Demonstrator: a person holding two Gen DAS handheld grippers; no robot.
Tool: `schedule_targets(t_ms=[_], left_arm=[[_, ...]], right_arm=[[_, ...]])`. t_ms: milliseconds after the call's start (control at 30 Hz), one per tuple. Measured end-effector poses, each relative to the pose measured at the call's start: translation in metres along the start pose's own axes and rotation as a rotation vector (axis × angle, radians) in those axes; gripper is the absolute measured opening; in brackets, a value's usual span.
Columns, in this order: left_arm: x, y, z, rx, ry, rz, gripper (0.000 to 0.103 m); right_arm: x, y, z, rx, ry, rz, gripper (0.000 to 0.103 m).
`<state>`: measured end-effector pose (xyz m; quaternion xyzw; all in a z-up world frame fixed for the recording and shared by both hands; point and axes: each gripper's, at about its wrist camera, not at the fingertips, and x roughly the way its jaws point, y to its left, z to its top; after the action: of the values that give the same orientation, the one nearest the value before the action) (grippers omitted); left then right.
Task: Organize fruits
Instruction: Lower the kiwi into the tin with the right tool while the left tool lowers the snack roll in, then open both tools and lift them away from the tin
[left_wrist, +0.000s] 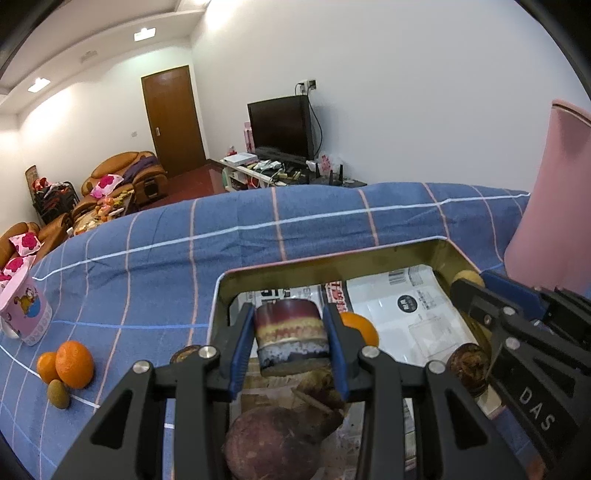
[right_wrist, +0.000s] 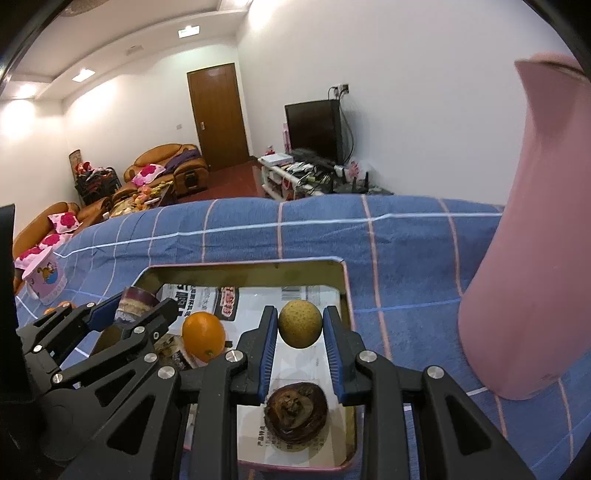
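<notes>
Spread across the table: blue checked cloth with pink and white lines. At the right edge, tall pink plastic container, top cut off by the frame. On the cloth, shallow rectangular gold metal tin lined with printed paper. Above the tin, left gripper clenched on a dark red, layered cut cylinder of fruit; right gripper clamped on a small round yellow-brown fruit.

Roughly midway, by the look of it. Already inside the tin: one orange, a brown wrinkled dried piece, a large purple-brown root-like lump. Still outside on the cloth: two more oranges and a small green-brown kiwi-like fruit near a pink cartoon cup.

Hard to identify: the dark items low in the tin, partly masked by gripper linkages.
</notes>
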<state>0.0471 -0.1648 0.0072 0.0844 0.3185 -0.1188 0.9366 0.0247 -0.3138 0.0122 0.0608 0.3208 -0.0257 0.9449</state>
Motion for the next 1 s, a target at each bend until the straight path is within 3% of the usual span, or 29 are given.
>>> schedule_targets(t_ms=[500,567,633,733,833,900,933,1000], left_arm=[[0.005,0.003,0.001,-0.014,0.024,0.005,0.039],[0.007,0.003,0.002,-0.013,0.029,0.004,0.039],[0.007,0.002,0.002,-0.010,0.028,0.006,0.039],[0.006,0.002,0.002,-0.008,0.023,0.017,0.040],[0.002,0.001,0.001,-0.011,0.000,0.052,0.071],[-0.003,0.001,0.000,-0.014,-0.021,0.074,0.094],[-0.005,0.001,0.000,-0.016,-0.036,0.079,0.097],[-0.012,0.002,-0.001,-0.021,-0.069,0.074,0.103]], right_arm=[[0.005,0.000,-0.003,0.065,0.024,0.133,0.030],[0.003,-0.001,-0.003,0.077,0.016,0.150,0.051],[-0.002,-0.003,-0.004,0.091,-0.005,0.161,0.064],[-0.011,-0.004,-0.001,0.099,-0.049,0.157,0.064],[-0.025,-0.008,0.001,0.115,-0.132,0.118,0.065],[-0.032,-0.009,0.002,0.120,-0.173,0.069,0.073],[-0.034,-0.010,0.002,0.122,-0.185,0.049,0.079],[-0.036,-0.013,0.001,0.132,-0.195,0.033,0.081]])
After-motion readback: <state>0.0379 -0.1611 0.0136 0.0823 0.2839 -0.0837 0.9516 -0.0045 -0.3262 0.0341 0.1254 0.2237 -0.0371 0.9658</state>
